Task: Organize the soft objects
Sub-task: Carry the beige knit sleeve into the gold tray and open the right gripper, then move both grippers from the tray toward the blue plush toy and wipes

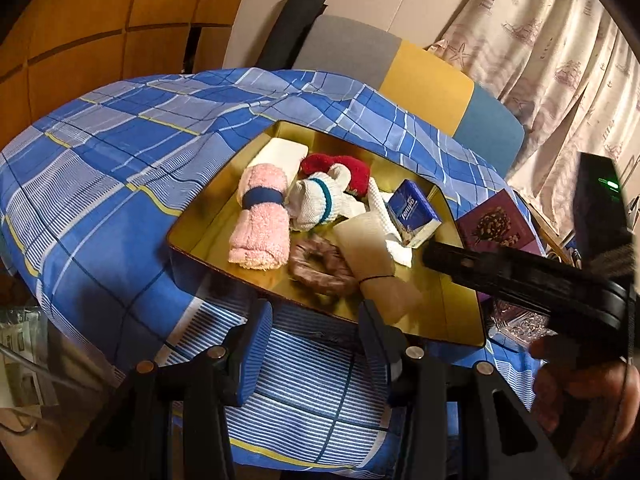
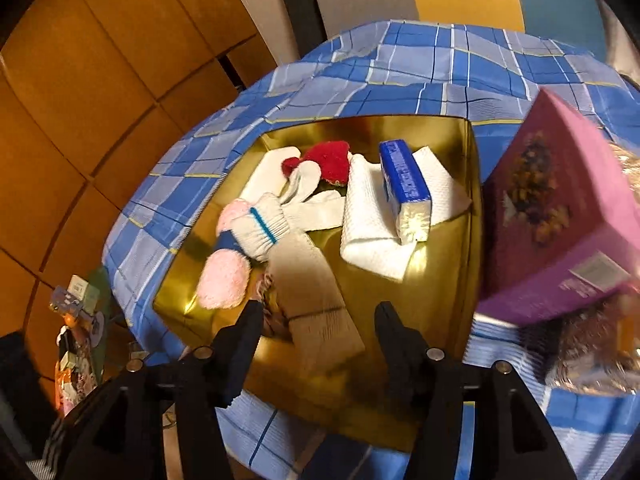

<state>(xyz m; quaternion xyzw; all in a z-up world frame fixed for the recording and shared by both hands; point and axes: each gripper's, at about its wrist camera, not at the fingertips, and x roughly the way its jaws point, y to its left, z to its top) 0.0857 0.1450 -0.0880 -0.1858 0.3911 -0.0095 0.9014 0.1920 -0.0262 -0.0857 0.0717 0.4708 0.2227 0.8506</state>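
A gold tin box (image 1: pixel 452 312) (image 2: pixel 472 216) sits on a blue plaid cloth (image 1: pixel 120 152) (image 2: pixel 400 64). It holds a pink rolled towel (image 1: pixel 262 216) (image 2: pixel 224 280), a white glove with a teal stripe (image 1: pixel 316 200) (image 2: pixel 268 224), a red fuzzy item (image 1: pixel 352 170) (image 2: pixel 328 160), a white sponge block (image 1: pixel 280 154), a brown scrunchie (image 1: pixel 320 268), a beige folded cloth (image 1: pixel 372 256) (image 2: pixel 316 296), a white waffle cloth (image 2: pixel 368 216) and a blue tissue pack (image 1: pixel 414 210) (image 2: pixel 404 188). My left gripper (image 1: pixel 316 344) is open and empty before the box's near rim. My right gripper (image 2: pixel 320 332) is open, its fingers either side of the beige cloth.
A purple box lid (image 2: pixel 560 216) (image 1: pixel 496 224) leans at the tin's right side. A chair with grey, yellow and teal panels (image 1: pixel 424 80) stands behind the table. Wooden cabinets (image 1: pixel 80 20) are at the left, a curtain (image 1: pixel 540 40) at the right. Clutter (image 2: pixel 76 320) lies on the floor.
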